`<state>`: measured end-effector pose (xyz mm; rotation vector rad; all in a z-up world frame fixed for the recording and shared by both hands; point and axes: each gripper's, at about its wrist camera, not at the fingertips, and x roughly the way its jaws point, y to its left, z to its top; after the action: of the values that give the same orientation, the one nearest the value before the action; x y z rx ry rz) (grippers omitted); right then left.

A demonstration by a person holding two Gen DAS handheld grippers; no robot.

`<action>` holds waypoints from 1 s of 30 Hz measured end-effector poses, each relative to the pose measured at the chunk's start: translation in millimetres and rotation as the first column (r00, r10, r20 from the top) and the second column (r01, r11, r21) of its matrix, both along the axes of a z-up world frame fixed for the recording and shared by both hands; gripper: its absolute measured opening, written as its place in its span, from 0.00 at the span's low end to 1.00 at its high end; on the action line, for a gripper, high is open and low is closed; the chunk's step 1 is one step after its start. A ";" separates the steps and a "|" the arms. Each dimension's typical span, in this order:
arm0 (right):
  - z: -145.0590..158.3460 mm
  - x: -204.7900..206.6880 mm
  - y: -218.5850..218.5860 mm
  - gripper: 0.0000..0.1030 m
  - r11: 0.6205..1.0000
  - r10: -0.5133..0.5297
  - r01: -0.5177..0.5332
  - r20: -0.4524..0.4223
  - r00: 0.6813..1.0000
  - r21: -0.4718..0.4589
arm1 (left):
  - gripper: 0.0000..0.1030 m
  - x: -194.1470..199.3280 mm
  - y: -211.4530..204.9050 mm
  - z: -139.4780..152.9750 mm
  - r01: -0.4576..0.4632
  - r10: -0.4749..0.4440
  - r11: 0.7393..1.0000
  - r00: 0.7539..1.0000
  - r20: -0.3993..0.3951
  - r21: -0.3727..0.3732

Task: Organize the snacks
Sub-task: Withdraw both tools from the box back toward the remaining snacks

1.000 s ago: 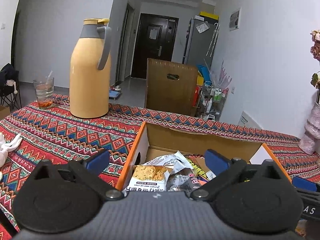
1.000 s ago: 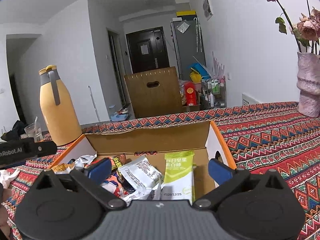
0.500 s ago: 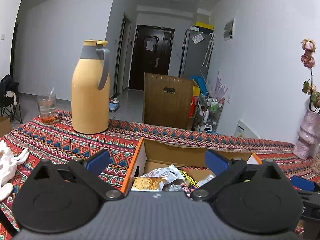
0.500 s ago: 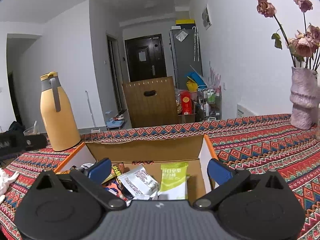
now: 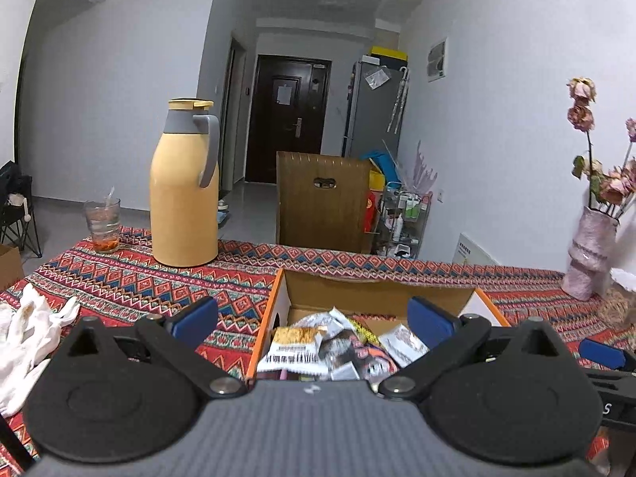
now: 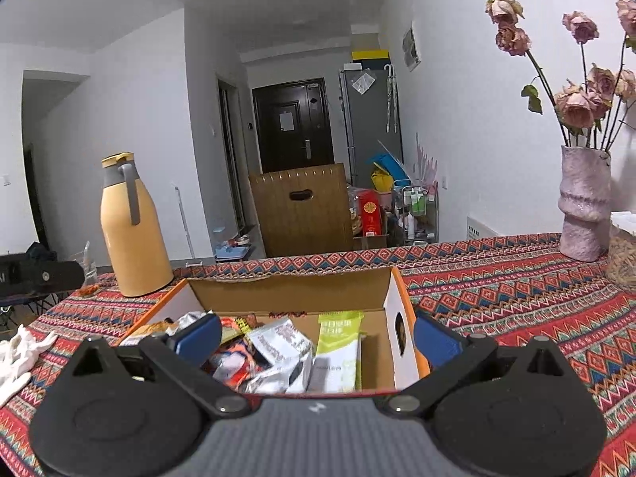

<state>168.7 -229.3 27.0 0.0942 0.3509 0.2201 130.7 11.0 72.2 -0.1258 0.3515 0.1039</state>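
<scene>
An open cardboard box (image 5: 377, 294) (image 6: 286, 294) with orange edges sits on the patterned tablecloth and holds several snack packets. Among them are a green-and-white packet (image 6: 340, 351), a silver packet (image 6: 278, 342) and a packet showing a cereal bar (image 5: 296, 344). My left gripper (image 5: 314, 320) is open and empty, held back above the box's near left side. My right gripper (image 6: 316, 334) is open and empty, held back above the box's near side. A blue fingertip of the right gripper shows in the left wrist view (image 5: 600, 351).
A yellow thermos jug (image 5: 185, 190) (image 6: 133, 226) and a glass (image 5: 102, 225) stand at the far left. A pink vase with dried roses (image 6: 584, 202) (image 5: 588, 254) stands at the far right. White gloves (image 5: 28, 338) lie at the left. A wooden chair back (image 5: 322, 202) stands behind the table.
Both grippers have pulled back and risen away from the box, so more of the table and room shows. Both stayed open and empty.
</scene>
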 end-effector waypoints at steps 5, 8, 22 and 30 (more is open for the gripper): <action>-5.9 -26.6 -2.2 1.00 1.000 -0.001 0.001 -0.010 1.000 -0.012 | 1.00 -23.1 1.0 -9.0 0.012 -0.012 1.000 1.000 -0.023 0.012; -11.2 -41.9 -5.1 1.00 1.000 0.000 -0.001 -0.020 1.000 -0.012 | 1.00 -33.5 4.1 -18.4 0.015 -0.014 1.000 0.999 -0.049 0.015; -53.9 -81.5 -12.8 1.00 0.998 -0.051 0.043 -0.157 0.986 -0.054 | 1.00 -61.8 13.9 -76.0 0.028 -0.025 0.999 0.988 -0.152 0.017; -76.0 -83.9 -13.6 1.00 0.997 -0.054 0.041 -0.213 0.976 -0.065 | 1.00 -59.0 14.8 -98.7 0.033 -0.031 0.999 0.986 -0.164 0.009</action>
<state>84.9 -242.9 -49.0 0.0672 0.5694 0.1522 71.7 25.8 -26.5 -0.1005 0.5169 0.0849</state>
